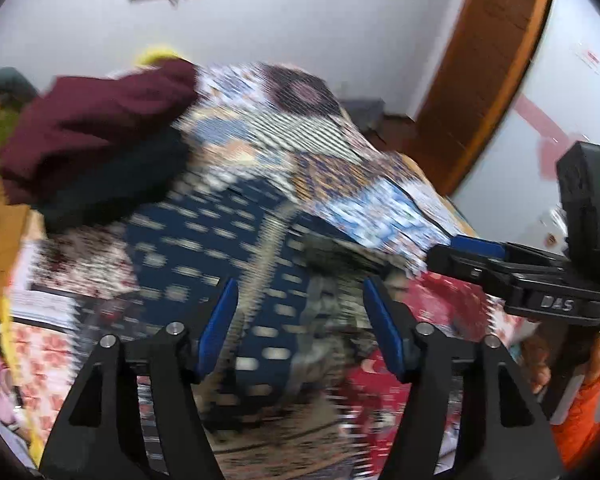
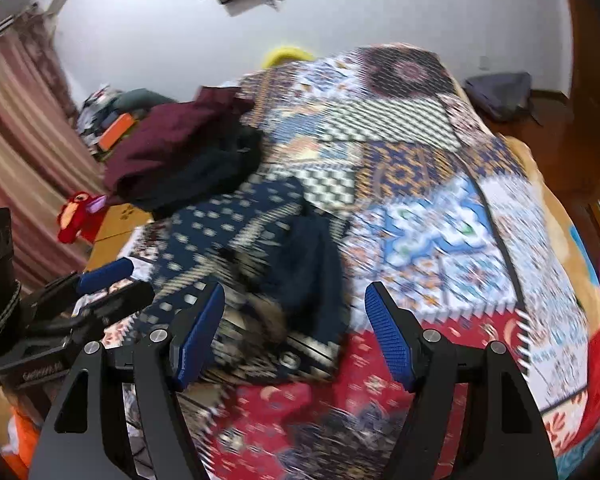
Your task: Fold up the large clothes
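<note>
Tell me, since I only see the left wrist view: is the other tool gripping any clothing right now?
Observer: No. The right wrist view shows the right tool open, with its fingers apart over the navy patterned garment.
Visitor: Is there anything off to the side that my view misses?
Observer: Yes, a red plush toy, just below the maroon garment in that view.
Visitor: What is behind the toy?
Observer: A pink striped curtain hangs there.
</note>
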